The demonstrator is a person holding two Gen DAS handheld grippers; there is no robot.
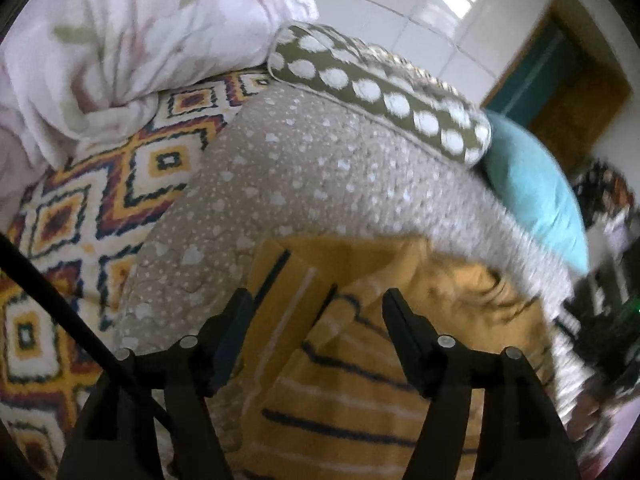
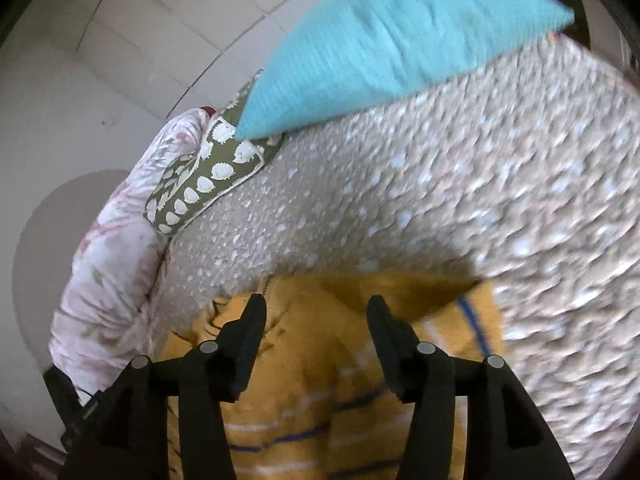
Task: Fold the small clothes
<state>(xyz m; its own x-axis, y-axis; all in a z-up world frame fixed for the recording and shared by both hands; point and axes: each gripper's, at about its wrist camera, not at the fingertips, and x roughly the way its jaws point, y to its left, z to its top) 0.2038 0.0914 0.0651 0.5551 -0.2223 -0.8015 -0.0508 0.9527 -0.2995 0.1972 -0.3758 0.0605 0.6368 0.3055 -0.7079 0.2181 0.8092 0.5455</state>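
Observation:
A small yellow garment with dark blue and white stripes lies crumpled on a beige bedspread with white dots. My left gripper is open just above the garment, its black fingers wide apart and empty. In the right wrist view the same yellow garment lies bunched under my right gripper, which is open and empty, close over the cloth. The beige bedspread spreads beyond it. Both views are blurred by motion.
An olive pillow with white spots and a turquoise pillow lie at the far side of the bed. A pink floral quilt is bunched at the left. A patterned diamond rug lies beside the bedspread. White floor tiles lie beyond.

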